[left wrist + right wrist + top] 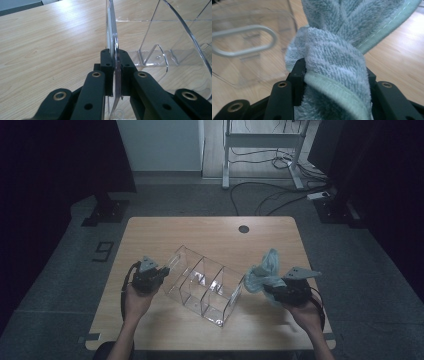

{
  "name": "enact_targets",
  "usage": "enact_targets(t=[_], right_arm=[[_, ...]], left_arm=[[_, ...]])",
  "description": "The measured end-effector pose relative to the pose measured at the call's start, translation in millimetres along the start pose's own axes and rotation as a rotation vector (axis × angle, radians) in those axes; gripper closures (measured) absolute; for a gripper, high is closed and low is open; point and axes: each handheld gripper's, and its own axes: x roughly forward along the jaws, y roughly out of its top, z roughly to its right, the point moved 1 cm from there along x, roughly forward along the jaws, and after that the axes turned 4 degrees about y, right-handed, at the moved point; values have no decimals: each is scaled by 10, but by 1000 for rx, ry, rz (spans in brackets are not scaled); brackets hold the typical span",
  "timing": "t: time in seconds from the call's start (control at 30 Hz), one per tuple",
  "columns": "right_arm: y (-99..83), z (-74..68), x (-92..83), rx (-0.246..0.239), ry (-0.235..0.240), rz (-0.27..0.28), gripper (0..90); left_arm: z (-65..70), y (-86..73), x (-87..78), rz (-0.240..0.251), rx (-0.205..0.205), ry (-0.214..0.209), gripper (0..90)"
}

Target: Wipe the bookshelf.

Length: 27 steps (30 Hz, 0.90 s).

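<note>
A clear plastic organizer [205, 285] with several compartments lies at an angle on the wooden table [210, 232]. My left gripper [161, 272] is shut on the organizer's left end wall; in the left gripper view the thin clear wall [111, 35] runs up between the pressed pads. My right gripper [267, 287] is shut on a bunched light blue towel [264, 270], held just off the organizer's right end. In the right gripper view the towel [337, 50] bulges between the jaws and hides the fingertips, with the organizer's oval handle cutout [244, 41] behind it on the left.
A round cable hole [243, 229] sits near the table's far edge. Beyond the table are cables and a white desk frame [260, 150] on the grey floor. A person's forearms come in from the near edge.
</note>
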Motion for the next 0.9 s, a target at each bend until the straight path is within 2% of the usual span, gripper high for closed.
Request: enact_targets(t=[0.2, 0.4, 0.6, 0.9], right_arm=[[114, -172, 132, -61, 41, 8, 526], [179, -278, 271, -105, 40, 4, 524], [197, -331, 369, -115, 46, -5, 524], [194, -385, 379, -125, 60, -1, 525]], left_arm=[[4, -2, 0, 0, 2, 3, 850], [5, -3, 1, 3, 0, 2, 853], [12, -3, 2, 4, 4, 8, 853], [30, -2, 3, 2, -1, 21, 853]])
